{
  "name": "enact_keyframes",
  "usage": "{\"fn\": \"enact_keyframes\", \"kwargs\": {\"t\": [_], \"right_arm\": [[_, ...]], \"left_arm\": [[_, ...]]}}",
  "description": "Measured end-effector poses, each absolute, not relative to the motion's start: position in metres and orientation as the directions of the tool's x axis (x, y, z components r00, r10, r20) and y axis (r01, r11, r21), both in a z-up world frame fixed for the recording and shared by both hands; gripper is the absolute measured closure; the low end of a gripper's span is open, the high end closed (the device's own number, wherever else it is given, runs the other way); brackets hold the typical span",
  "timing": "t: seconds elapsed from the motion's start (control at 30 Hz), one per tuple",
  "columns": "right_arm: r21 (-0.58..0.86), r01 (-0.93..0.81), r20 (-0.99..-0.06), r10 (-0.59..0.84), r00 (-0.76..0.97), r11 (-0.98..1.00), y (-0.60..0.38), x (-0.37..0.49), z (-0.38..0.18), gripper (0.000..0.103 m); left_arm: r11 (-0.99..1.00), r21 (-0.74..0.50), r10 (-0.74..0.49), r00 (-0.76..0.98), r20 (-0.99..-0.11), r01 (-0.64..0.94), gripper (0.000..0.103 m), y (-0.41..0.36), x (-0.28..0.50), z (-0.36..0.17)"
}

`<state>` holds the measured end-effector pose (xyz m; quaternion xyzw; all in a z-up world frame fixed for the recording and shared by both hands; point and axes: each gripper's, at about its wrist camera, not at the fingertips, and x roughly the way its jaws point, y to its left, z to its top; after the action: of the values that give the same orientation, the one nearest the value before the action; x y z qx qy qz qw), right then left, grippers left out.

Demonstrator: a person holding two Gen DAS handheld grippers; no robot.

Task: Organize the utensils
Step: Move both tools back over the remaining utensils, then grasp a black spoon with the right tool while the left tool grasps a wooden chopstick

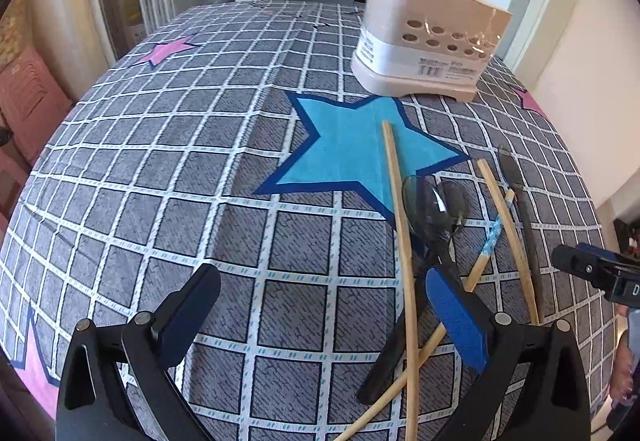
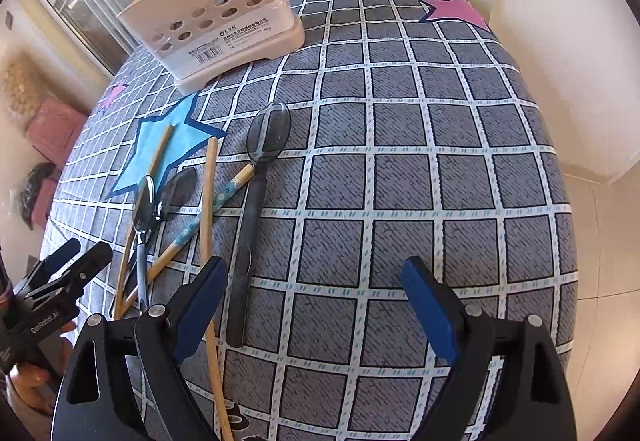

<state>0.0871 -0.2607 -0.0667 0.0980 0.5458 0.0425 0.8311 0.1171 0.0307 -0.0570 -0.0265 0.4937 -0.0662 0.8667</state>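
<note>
Both tools hang open and empty over the checked cloth of the worktop point(image 2: 440, 169): the left tool point(image 1: 320, 321) has its jaws spread wide beside the heap of utensils, and the right tool point(image 2: 316, 305) stands just as wide with nothing between its pads. The utensils lie loose and crossed near the blue star: wooden chopsticks point(image 1: 400, 233), a patterned chopstick point(image 2: 200, 221), two smaller spoons point(image 2: 144, 201) lying one against the other, and a long dark spoon point(image 2: 252, 213) lying apart from the rest, its handle pointing toward the right tool. The beige utensil holder point(image 2: 224, 17) stands well beyond the heap at the far side, with a few pieces already upright in it. The step in hand appears to be picking the next piece, and the dark spoon looks the easiest choice, since nothing rests on it. A good grasp would likely take it across the handle at mid-length, jaws square to the shaft, so that it does not swing when lifted. The chopsticks overlap, so pulling one from beneath could drag its neighbours; lifting the topmost first seems wiser. Thin round sticks may roll between flat pads.
</note>
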Motion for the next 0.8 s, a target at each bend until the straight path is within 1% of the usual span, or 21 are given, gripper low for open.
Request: {"fn": "enact_keyframes", "kwargs": {"t": [0.33,0.53,0.63,0.7,0.73,0.8], "right_arm": [[0.115,0.005,-0.919,0.104,0.380,0.993,-0.242,0.105,-0.069,0.012],[0.061,-0.025,-0.923,0.065,0.380,0.998,-0.227,0.116,-0.071,0.012],[0.028,-0.045,-0.927,0.043,0.373,0.999,-0.220,0.122,-0.071,0.016],[0.003,-0.059,-0.930,0.025,0.367,0.998,-0.216,0.126,-0.071,0.023],[-0.004,-0.064,-0.933,0.019,0.360,0.998,-0.216,0.128,-0.071,0.025],[-0.014,-0.078,-0.940,0.013,0.342,0.997,-0.214,0.134,-0.070,0.031]], "left_arm": [[0.990,-0.103,-0.136,0.455,-0.880,0.096,0.000,0.030,0.133,-0.068],[0.992,-0.071,-0.112,0.452,-0.885,0.105,0.000,0.026,0.140,-0.071],[0.991,-0.044,-0.095,0.450,-0.888,0.122,0.000,0.022,0.143,-0.072],[0.990,-0.026,-0.087,0.448,-0.890,0.139,0.000,0.018,0.147,-0.072],[0.989,-0.027,-0.090,0.444,-0.892,0.145,0.000,0.018,0.150,-0.072],[0.988,-0.026,-0.091,0.430,-0.898,0.155,0.000,0.015,0.157,-0.072]]}}
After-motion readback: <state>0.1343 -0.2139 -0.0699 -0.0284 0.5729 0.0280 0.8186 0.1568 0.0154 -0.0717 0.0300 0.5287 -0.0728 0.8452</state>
